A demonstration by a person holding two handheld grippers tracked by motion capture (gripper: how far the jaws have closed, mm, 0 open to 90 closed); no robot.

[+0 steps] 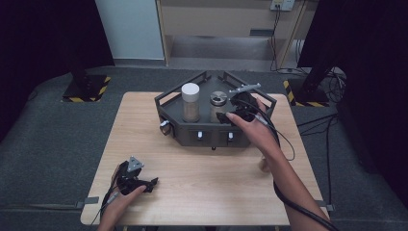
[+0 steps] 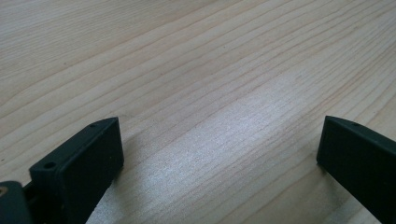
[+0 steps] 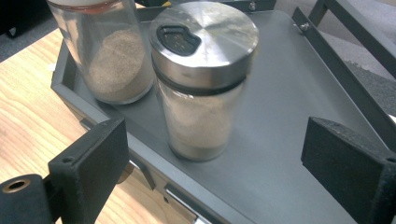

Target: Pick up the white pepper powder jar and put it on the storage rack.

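A dark grey tray (image 1: 192, 130) with a raised rail stands at the back middle of the wooden table (image 1: 202, 178). On it stand two glass jars of pale powder: one with a white lid (image 1: 190, 103) and one with a steel shaker lid (image 1: 218, 103). My right gripper (image 1: 225, 117) hangs just right of the steel-lidded jar. In the right gripper view the jaws (image 3: 215, 133) stand open, with that jar (image 3: 201, 84) upright just beyond them and untouched, and the other jar (image 3: 112, 60) behind it. My left gripper (image 1: 153, 183) rests open at the table's front left, over bare wood (image 2: 219, 135).
The tray's front wall carries a round knob (image 1: 165, 127) at its left corner and small white switches (image 1: 199, 135). The right gripper's cable (image 1: 284, 144) trails across the table's right side. Dark stands with striped bases (image 1: 86, 89) sit on the floor beyond the table.
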